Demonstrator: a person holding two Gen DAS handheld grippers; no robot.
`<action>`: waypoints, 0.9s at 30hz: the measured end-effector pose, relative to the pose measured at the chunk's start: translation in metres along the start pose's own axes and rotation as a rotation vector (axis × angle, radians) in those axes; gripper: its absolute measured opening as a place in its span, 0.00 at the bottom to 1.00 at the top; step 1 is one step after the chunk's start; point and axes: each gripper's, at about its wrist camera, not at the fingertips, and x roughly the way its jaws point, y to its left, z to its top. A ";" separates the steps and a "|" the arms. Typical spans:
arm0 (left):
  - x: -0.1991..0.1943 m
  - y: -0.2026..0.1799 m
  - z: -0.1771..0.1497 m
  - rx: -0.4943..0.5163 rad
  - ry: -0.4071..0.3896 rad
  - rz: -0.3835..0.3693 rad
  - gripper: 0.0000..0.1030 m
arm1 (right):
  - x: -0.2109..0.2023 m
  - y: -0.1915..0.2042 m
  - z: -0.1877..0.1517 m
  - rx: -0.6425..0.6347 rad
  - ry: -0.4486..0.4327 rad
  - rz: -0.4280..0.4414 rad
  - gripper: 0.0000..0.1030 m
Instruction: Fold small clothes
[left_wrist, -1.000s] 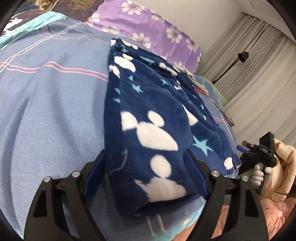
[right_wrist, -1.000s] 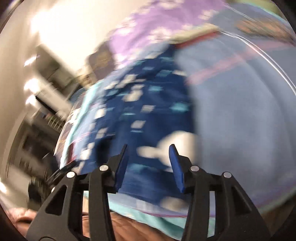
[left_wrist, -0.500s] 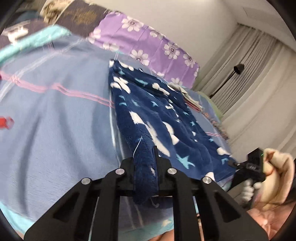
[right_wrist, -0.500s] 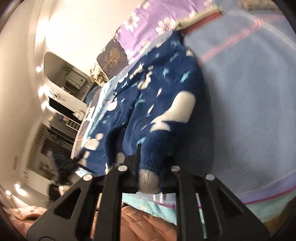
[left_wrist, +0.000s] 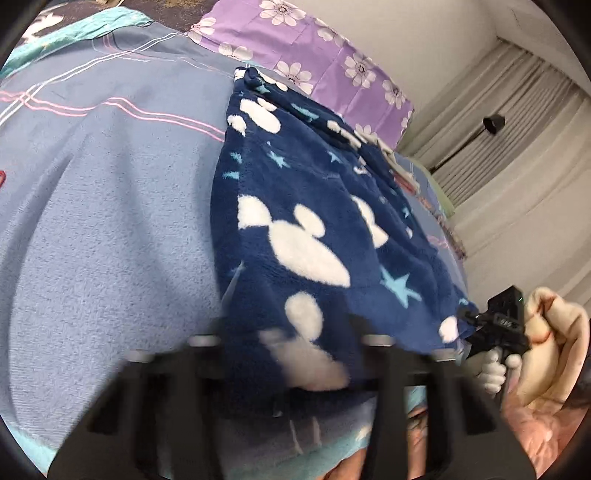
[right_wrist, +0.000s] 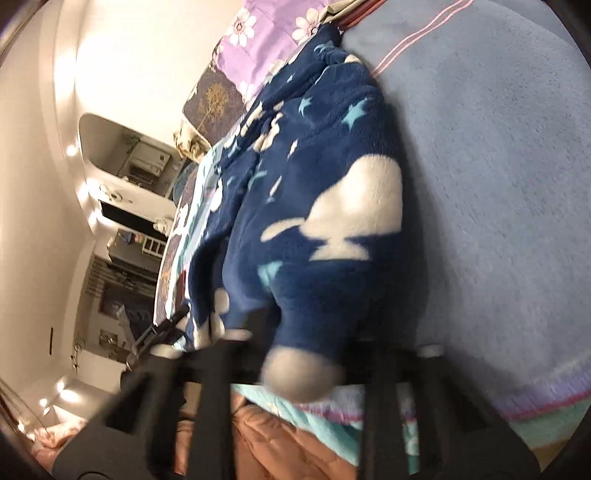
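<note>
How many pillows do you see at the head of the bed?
2. A purple flowered pillow lies beyond the navy fleece garment; a dark pillow with a gold tree lies beside it. Others may be hidden.

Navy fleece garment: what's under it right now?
The garment lies on the blue bedspread, which shows all around it. Whatever sits directly beneath the fleece is covered, so nothing else can be confirmed there.

Both tools apparently opened, releasing the garment (left_wrist: 317, 229)
</note>
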 end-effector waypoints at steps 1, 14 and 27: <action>-0.003 -0.001 0.002 -0.016 -0.014 -0.030 0.12 | -0.007 0.008 0.002 -0.020 -0.033 0.023 0.11; -0.170 -0.135 0.021 0.395 -0.517 -0.214 0.00 | -0.130 0.137 -0.005 -0.416 -0.384 0.189 0.10; -0.055 -0.022 0.007 0.071 -0.066 0.058 0.51 | -0.084 0.083 -0.004 -0.259 -0.269 0.036 0.11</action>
